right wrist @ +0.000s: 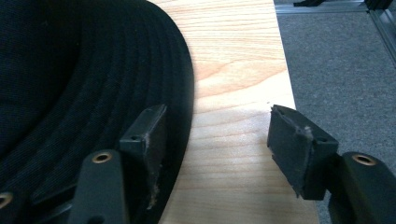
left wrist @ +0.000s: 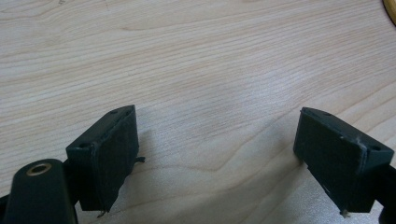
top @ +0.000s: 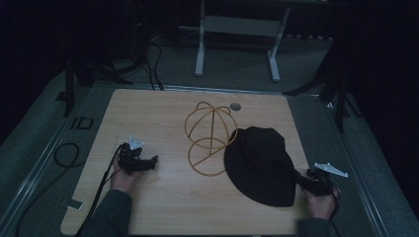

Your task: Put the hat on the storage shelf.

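Right claw (top: 310, 180) sits at the right edge of the table (top: 163, 207), near the front corner, and the black hat (top: 259, 165) lies just to its left — so this claw is much nearer the hat than the other one. Its tips reach the hat's brim. Left claw (top: 146, 163) rests well apart, by the left edge, pointing toward the wire hat stand (top: 210, 138) in the middle, which the hat leans on.

From the left claw (left wrist: 215, 154) camera, the two jaws are spread wide over bare wood, pinching nothing.

From the right claw (right wrist: 217, 144) camera, the jaws are spread too. One jaw lies on top of the hat (right wrist: 84, 74) brim — the other hangs over bare wood beside it. The brim edge runs up between them, not squeezed yet.
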The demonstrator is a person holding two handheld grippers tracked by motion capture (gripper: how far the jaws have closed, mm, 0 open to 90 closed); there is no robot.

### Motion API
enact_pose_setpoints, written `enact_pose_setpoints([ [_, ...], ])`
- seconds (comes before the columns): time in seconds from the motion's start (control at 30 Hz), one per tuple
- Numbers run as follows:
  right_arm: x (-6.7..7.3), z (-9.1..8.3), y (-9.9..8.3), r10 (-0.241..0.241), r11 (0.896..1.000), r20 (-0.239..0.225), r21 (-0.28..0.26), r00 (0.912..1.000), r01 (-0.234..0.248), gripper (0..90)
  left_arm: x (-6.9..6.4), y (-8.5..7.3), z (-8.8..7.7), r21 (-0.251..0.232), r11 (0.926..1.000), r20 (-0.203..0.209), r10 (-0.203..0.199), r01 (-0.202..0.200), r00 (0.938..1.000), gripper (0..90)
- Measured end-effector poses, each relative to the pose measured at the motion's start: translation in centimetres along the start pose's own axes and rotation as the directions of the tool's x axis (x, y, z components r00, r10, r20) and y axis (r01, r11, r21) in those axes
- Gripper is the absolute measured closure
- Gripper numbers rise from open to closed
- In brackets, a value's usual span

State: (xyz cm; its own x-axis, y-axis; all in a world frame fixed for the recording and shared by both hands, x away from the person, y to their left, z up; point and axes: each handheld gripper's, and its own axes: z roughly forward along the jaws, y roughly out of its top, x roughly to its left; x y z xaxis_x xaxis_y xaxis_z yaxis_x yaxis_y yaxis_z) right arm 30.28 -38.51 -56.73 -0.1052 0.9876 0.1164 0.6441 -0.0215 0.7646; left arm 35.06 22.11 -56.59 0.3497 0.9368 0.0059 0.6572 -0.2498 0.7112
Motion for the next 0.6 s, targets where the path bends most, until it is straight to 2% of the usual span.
enact_pose_setpoints([
  [0.2, 0.2, 0.0, 0.2, 0.007, 1.000, 0.011, 0.016, 0.9999, -0.008, 41.8, 0.0, 0.0, 0.0, 0.000, 1.0000, 0.000, -0.001, 0.001, 1.0000, 14.3],
  [0.27, 0.2, 0.0, 0.4, -0.004, 1.000, 0.012, 0.029, 0.9999, 0.004, 42.3, 0.0, 0.0, 0.0, 0.000, 1.0000, 0.000, 0.000, 0.000, 1.0000, 14.3],
  [0.37, 0.1, 0.0, 0.5, -0.009, 0.999, -0.002, 0.035, 1.0000, 0.009, 44.3, 0.0, 0.0, 0.0, 0.000, 1.0000, 0.000, -0.001, 0.001, 1.0000, 14.3],
  [0.5, -0.4, 0.0, 1.0, -0.019, 0.997, -0.043, 0.073, 0.9989, 0.022, 47.7, 0.0, 0.0, 0.0, 0.000, 1.0000, 0.000, 0.000, 0.000, 1.0000, 14.3],
  [0.6, -0.4, 0.1, 1.3, -0.032, 0.995, -0.048, 0.093, 0.9983, 0.036, 47.9, 0.0, 0.0, 0.0, 0.000, 1.0000, 0.000, 0.000, 0.000, 1.0000, 14.3],
])
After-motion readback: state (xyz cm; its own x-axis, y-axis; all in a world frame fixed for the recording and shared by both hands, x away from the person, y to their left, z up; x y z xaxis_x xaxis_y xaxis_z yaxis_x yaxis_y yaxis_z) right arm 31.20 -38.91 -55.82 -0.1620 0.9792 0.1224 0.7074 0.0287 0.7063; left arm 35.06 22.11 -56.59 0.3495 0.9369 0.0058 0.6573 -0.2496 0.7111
